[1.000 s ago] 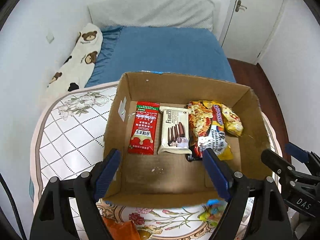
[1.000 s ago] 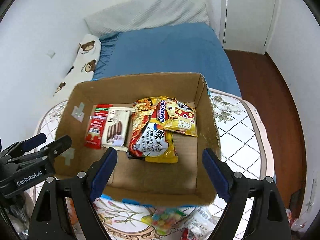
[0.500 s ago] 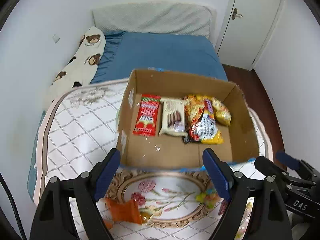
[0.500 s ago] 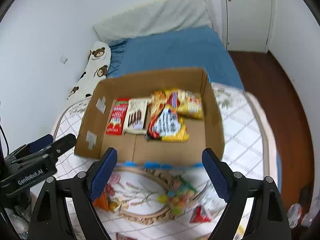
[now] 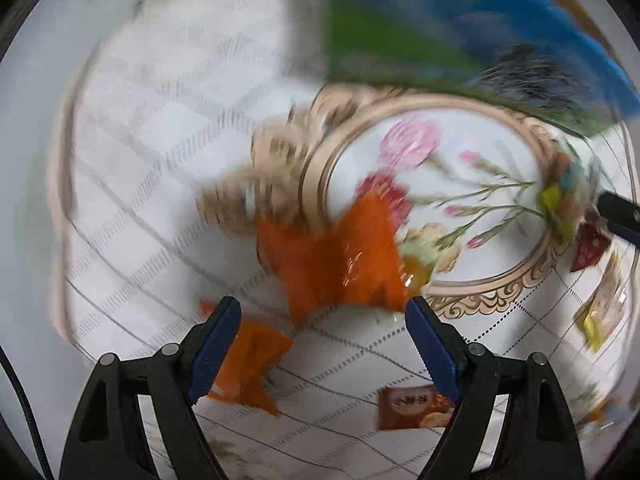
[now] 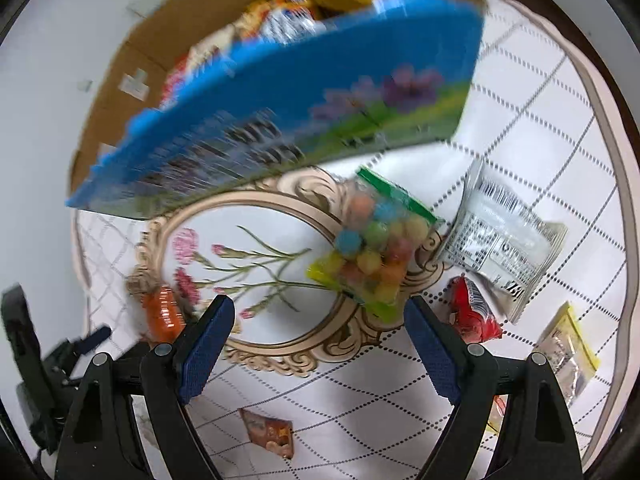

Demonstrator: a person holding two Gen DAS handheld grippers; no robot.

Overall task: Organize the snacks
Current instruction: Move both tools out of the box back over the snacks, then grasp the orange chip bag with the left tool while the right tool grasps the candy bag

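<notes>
Both views pitched down at the table (image 6: pixel 540 128), heavy motion blur on the left one.

Left gripper (image 5: pixel 322 324): jaws spread wide, nothing between them. Orange pack (image 5: pixel 336 260) sits at 12 o'clock just past the fingertips, roughly centred on the gap, lying flat on the cloth. Blur hides its outline, so its long axis is a guess: looks like it runs 10 to 4. A second orange pack (image 5: pixel 248 364) is at 8 o'clock, partly behind the left finger. Small brown pack (image 5: pixel 416 406) at 5 o'clock, behind the right finger.

Right gripper (image 6: pixel 318 326): also wide open, empty. Candy bag (image 6: pixel 372 248) at 12–1 o'clock, just beyond the tips, long axis about 11 to 5, near corner close to the right finger. White pack (image 6: pixel 500 244) and red pack (image 6: pixel 472 312) at 2–3 o'clock, outside the jaws. Yellow pack (image 6: pixel 568 348) further out at 3. Small brown pack (image 6: pixel 268 432) at 6, under the gripper.

Box (image 6: pixel 280 92) at 11–12 o'clock in the right view, blue printed side facing the camera, several snacks (image 6: pixel 288 20) already inside.

Judgement: each gripper is lined up on its own target, left on the orange pack, right on the candy bag. The candy bag is offset right of the gap centre, so the right gripper probably needs a small shift toward 1 o'clock before closing. The left one looks closer to a straight push forward and down.
</notes>
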